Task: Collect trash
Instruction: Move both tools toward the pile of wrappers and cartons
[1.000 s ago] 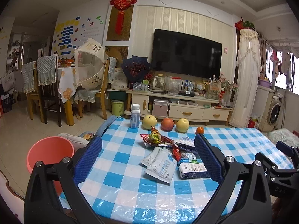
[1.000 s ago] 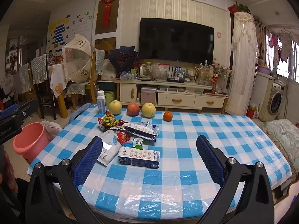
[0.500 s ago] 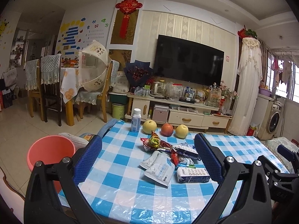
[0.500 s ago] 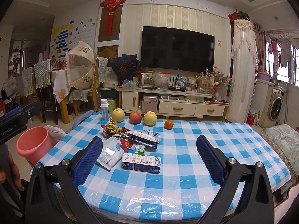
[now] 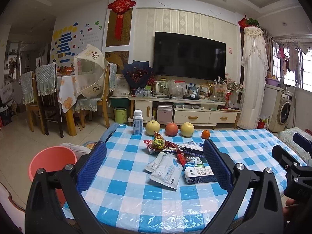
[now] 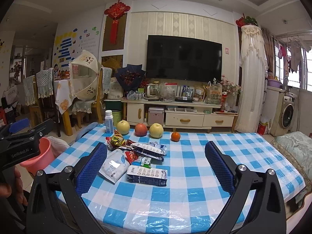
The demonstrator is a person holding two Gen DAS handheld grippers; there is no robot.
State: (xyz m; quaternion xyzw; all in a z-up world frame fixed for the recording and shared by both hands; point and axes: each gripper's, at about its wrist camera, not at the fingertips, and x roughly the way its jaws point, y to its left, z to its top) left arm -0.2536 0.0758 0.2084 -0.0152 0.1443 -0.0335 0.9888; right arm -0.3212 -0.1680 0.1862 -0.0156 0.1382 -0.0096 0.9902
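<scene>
1. Left wrist view: the left gripper (image 5: 155, 164) is spread wide with nothing between its blue pads, held above the near edge of a table (image 5: 243, 148) covered in blue-and-white check.
2. Left wrist view: the trash lies in a loose pile at mid-table. It comprises a crumpled snack wrapper (image 5: 158, 142) at the far end, two white pouches (image 5: 165, 170) nearest the camera, a dark foil bag (image 5: 192, 148), and a small carton (image 5: 199, 175) lying flat on the right, partly behind the right pad.
3. Left wrist view: a pink bucket (image 5: 51, 160) stands on the floor off the table's left edge, well apart from the pile.
4. Left wrist view: along the far edge stand a white bottle (image 5: 138, 122), two pale pears, a red apple (image 5: 171, 129) between them, and an orange (image 5: 205, 134).
5. Right wrist view: the right gripper (image 6: 156, 165) is likewise wide open and holds nothing.
6. Right wrist view: the pile sits left of centre; the carton (image 6: 147, 176) is its nearest item, lying between the pads.
7. Right wrist view: the left gripper's body (image 6: 19, 146) shows at the left margin, in front of the bucket (image 6: 42, 157).
</scene>
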